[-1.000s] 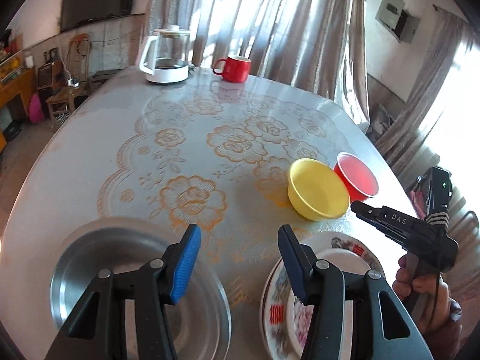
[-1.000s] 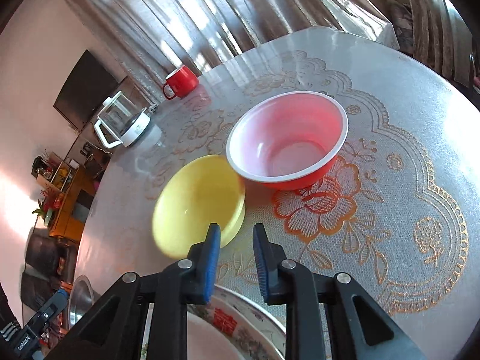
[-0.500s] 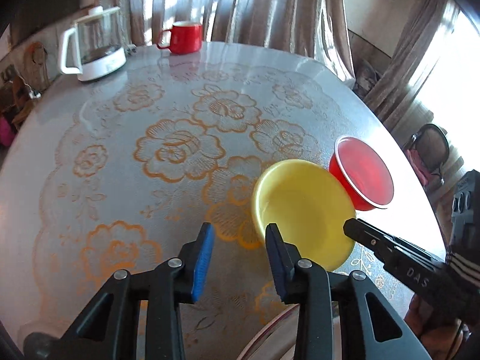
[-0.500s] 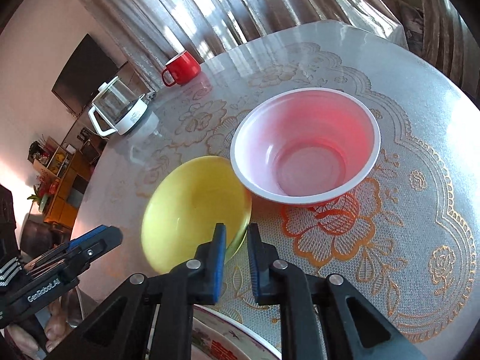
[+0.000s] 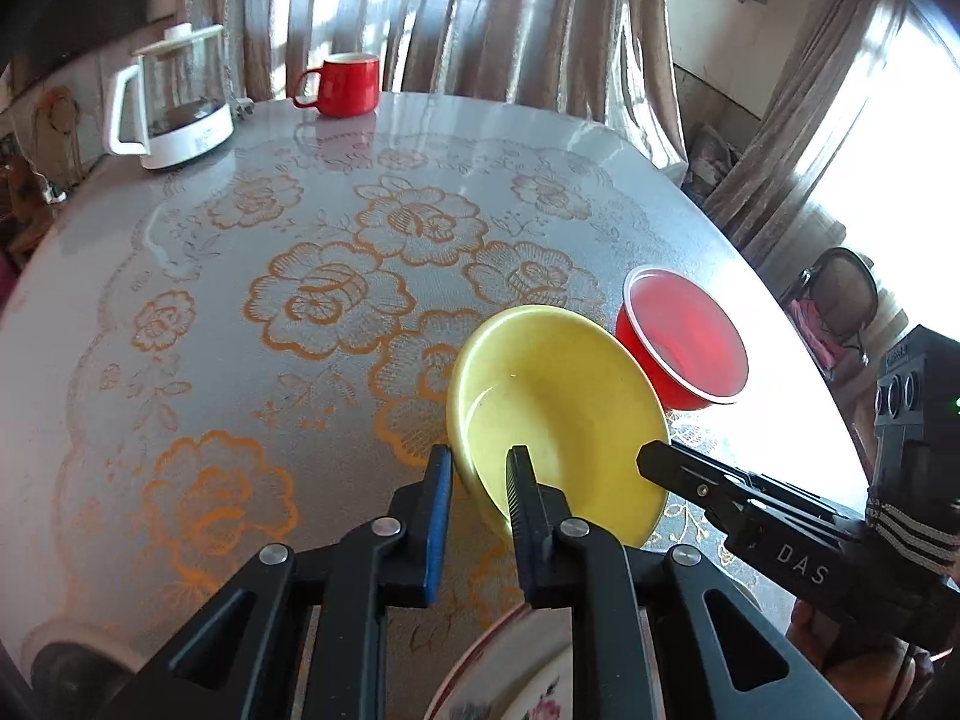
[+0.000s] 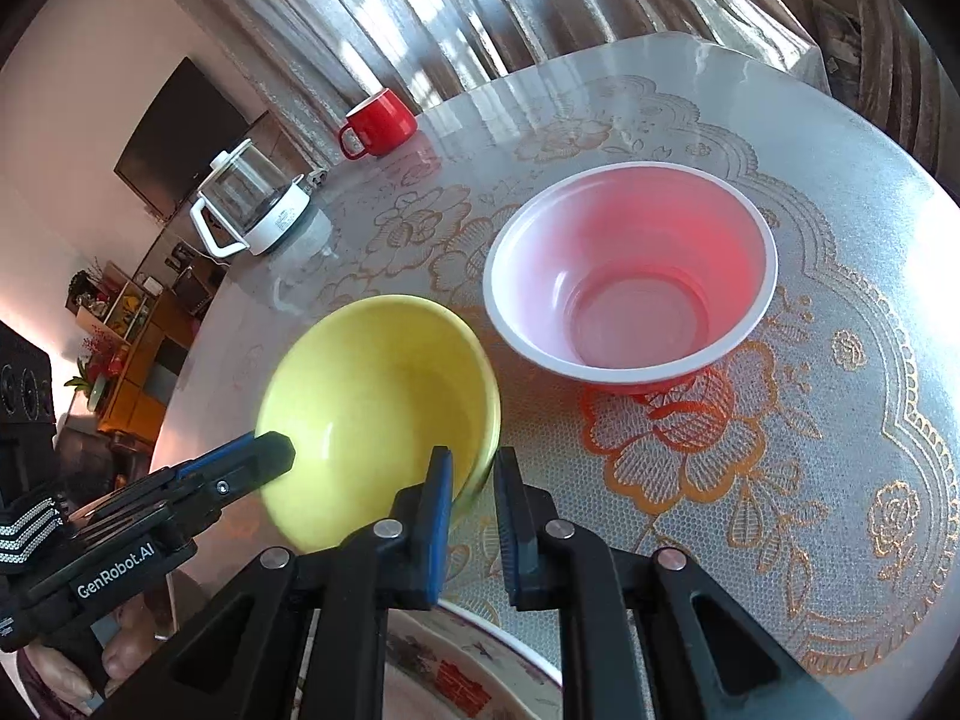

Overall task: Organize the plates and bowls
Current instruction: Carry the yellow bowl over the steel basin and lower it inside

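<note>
**Yellow bowl gripped at its rim from two sides**

The yellow bowl [image 5: 558, 414] is seen tilted on the floral tablecloth [image 5: 324, 294], its near rim taken between the jaws of the left gripper [image 5: 477, 480], which are drawn in to a narrow gap with the rim pinched between the blue pads; the opposite edge of the same rim is clamped by the right gripper [image 6: 471, 480], whose jaws are likewise drawn in tight upon it; in the left wrist view the right gripper's black nose is seen pressed against the bowl's right edge. The red bowl [image 6: 630, 276], white inside, is placed upright just beyond the yellow bowl, close beside it but whether touching cannot be told. A patterned plate [image 6: 480, 660] is glimpsed directly beneath the yellow bowl's near side, partly hidden by the gripper frames. Well beyond the yellow bowl, at the table's far edge, a red mug [image 5: 345, 84] and a glass kettle [image 5: 174, 105] are stood side by side before the curtains [image 5: 480, 12].
</note>
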The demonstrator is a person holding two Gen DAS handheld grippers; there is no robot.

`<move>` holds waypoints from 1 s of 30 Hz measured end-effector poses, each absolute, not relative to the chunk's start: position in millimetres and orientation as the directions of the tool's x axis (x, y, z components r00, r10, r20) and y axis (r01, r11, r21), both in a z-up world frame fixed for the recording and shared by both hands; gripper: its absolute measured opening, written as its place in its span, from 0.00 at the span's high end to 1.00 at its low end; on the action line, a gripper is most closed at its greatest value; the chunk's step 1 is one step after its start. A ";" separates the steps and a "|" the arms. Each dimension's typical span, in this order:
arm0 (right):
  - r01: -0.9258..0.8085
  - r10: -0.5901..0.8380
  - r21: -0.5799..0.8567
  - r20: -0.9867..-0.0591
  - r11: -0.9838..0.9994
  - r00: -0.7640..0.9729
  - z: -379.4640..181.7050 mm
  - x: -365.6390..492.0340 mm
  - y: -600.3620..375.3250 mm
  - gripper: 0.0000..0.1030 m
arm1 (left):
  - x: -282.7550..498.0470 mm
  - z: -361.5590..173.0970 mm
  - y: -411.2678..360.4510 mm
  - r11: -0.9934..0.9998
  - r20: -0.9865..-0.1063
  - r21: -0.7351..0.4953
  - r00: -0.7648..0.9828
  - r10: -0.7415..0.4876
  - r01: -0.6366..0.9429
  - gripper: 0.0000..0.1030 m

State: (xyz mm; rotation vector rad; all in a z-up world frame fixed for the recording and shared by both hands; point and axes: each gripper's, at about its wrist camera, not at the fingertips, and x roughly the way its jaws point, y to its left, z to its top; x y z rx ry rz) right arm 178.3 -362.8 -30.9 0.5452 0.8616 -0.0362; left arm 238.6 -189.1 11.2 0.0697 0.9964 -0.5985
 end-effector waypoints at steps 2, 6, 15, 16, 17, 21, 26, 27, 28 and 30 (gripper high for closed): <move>0.226 0.194 0.445 -0.717 0.867 0.669 -24.9 176.3 -355.8 0.88 | 230.6 18.5 -179.5 0.845 -0.793 -0.205 0.423 -0.440 0.495 0.82; 0.185 0.222 0.455 -0.701 0.871 0.677 -16.2 174.5 -339.3 0.88 | 217.2 31.6 -153.5 0.857 -0.769 -0.219 0.458 -0.446 0.467 0.82; 0.050 0.312 0.462 -0.671 0.885 0.673 0.7 171.7 -278.7 0.88 | 188.1 49.4 -74.3 0.885 -0.721 -0.260 0.532 -0.444 0.387 0.82; 0.033 0.324 0.462 -0.668 0.886 0.670 2.1 171.2 -271.2 0.88 | 183.9 50.6 -65.0 0.888 -0.717 -0.262 0.540 -0.441 0.376 0.82; 0.017 0.334 0.462 -0.666 0.887 0.666 3.4 170.6 -263.4 0.88 | 179.5 51.5 -56.4 0.892 -0.712 -0.265 0.550 -0.437 0.365 0.82; -0.045 0.374 0.457 -0.664 0.889 0.648 6.4 168.1 -232.4 0.88 | 161.5 52.9 -21.3 0.907 -0.699 -0.275 0.581 -0.417 0.319 0.82; -0.106 0.414 0.451 -0.668 0.886 0.619 6.0 161.7 -194.7 0.88 | 143.7 50.1 15.9 0.919 -0.692 -0.283 0.606 -0.393 0.274 0.82; -0.118 0.419 0.447 -0.671 0.887 0.612 5.8 160.7 -187.9 0.88 | 140.8 48.8 23.0 0.920 -0.691 -0.288 0.608 -0.391 0.264 0.82; -0.128 0.423 0.442 -0.674 0.888 0.606 5.3 159.5 -181.7 0.88 | 138.0 47.1 28.9 0.921 -0.691 -0.292 0.610 -0.389 0.256 0.82; -0.147 0.429 0.433 -0.680 0.889 0.594 4.1 156.4 -170.7 0.88 | 131.1 42.9 39.6 0.923 -0.691 -0.299 0.612 -0.384 0.241 0.82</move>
